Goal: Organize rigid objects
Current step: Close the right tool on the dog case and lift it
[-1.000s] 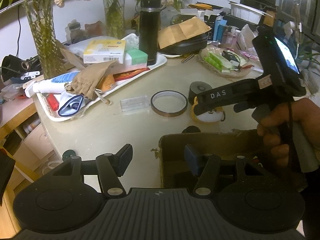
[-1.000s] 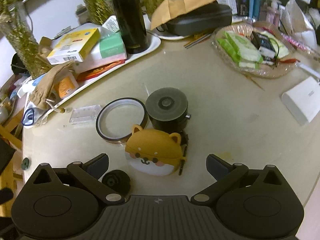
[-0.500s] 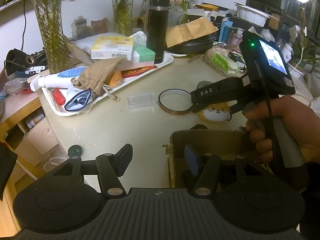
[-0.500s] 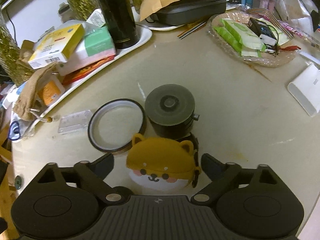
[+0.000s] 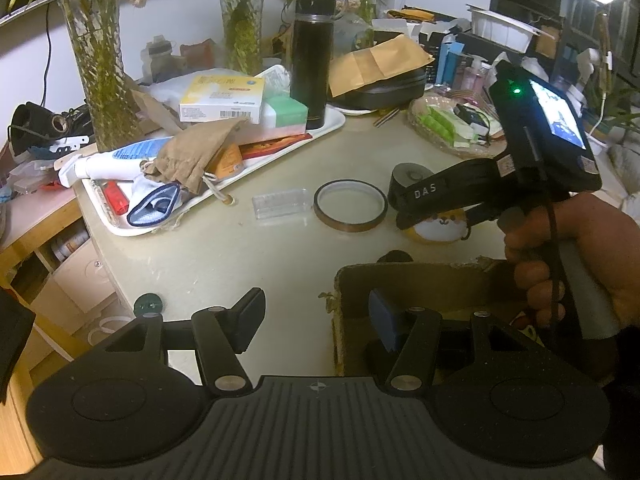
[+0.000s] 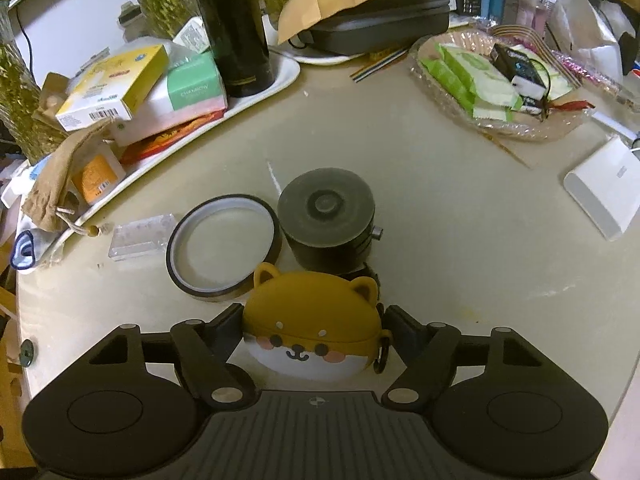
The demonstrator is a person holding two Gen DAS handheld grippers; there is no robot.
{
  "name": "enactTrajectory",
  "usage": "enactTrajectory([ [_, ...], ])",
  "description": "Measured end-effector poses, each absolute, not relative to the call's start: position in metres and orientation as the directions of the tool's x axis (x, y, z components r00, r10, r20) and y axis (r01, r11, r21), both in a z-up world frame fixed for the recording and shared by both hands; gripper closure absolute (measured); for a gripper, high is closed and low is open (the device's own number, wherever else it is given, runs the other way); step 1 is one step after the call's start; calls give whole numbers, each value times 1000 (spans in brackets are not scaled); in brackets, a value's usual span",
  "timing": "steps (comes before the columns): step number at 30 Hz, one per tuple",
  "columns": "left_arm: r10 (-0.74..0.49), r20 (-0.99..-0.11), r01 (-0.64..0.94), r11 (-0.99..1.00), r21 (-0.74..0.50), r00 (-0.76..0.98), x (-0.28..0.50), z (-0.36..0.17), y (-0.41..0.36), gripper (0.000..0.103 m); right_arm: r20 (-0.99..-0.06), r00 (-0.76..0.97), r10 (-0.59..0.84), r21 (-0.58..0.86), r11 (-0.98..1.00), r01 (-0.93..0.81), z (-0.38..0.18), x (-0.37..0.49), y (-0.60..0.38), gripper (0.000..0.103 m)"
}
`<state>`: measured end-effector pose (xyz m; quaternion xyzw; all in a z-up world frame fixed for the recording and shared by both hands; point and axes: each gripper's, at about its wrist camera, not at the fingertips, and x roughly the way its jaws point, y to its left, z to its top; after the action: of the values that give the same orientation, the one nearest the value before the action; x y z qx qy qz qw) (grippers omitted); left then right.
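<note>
Rigid objects remain loose on the table: the dog-faced case (image 6: 314, 330) sits between the fingers of the right gripper (image 6: 314, 334), whose jaws have just been closing and now stand at or almost at its sides, though I cannot tell whether they press yet. Just beyond it lie the tape ring (image 6: 223, 246), black cylinder (image 6: 326, 218) and clear box (image 6: 142, 235). The left gripper (image 5: 316, 318), half open and empty, straddles the wall of the cardboard box (image 5: 416, 278); most sorting looks undone.

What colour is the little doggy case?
Mustard yellow on top, white below with pink cheeks; the doggy case shows best from the right wrist.
</note>
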<state>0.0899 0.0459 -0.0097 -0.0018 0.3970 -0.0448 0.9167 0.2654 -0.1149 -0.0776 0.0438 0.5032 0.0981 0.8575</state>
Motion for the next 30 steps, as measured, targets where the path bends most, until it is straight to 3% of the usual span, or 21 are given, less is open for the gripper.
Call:
enactTrajectory([
  [30, -121, -651, 144, 989, -17, 750, 96, -1, 5, 46, -681, 685, 258, 188, 966, -177, -21, 190, -202, 26],
])
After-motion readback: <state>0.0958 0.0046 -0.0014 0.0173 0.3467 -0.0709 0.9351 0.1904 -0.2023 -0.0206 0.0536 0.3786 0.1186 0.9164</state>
